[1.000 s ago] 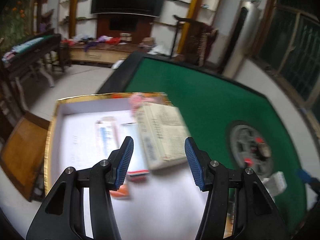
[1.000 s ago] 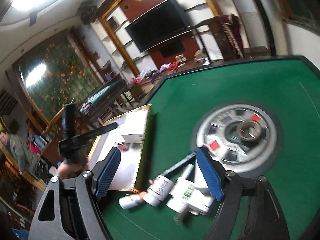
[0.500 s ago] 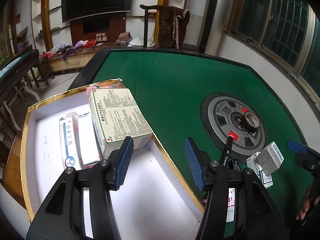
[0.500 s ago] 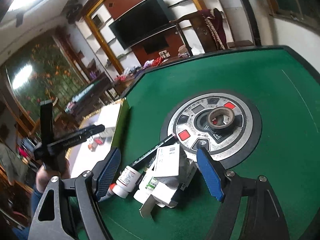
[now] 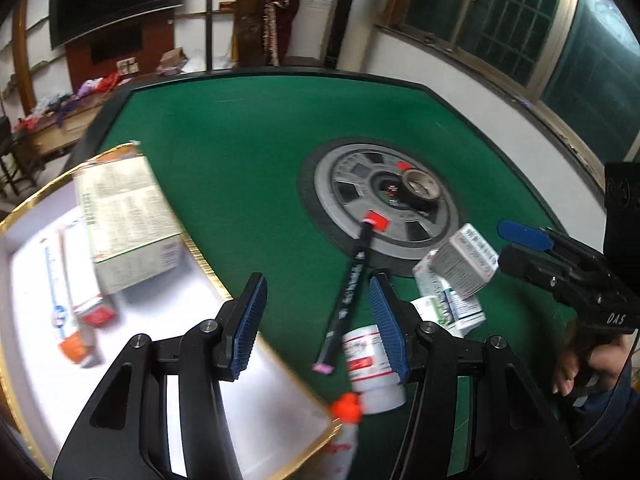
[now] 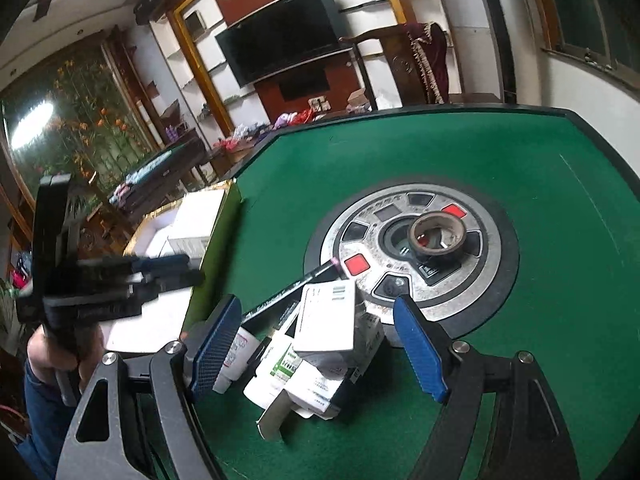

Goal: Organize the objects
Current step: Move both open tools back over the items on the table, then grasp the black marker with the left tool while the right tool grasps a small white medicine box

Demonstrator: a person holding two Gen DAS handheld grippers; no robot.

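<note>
Two grippers hang over the green surface, and neither has anything in its grasp. The left gripper has its jaws parted, straddling the gold edge of the white tray and the felt; between its blue pads you can see the long black pen, lying flat with its far tip on the round grey hub in the middle of the surface. Just right of the pen sits a white pill bottle on its side, and near it an orange-capped tube at the tray's near corner. Inside the tray, at the left, a large printed box rests beside a couple of flat packets, somewhat blurred. The right gripper is spread wide above the heap of small medicine boxes, pads clear of them. On the hub, a roll of tape sits off-centre.
</note>
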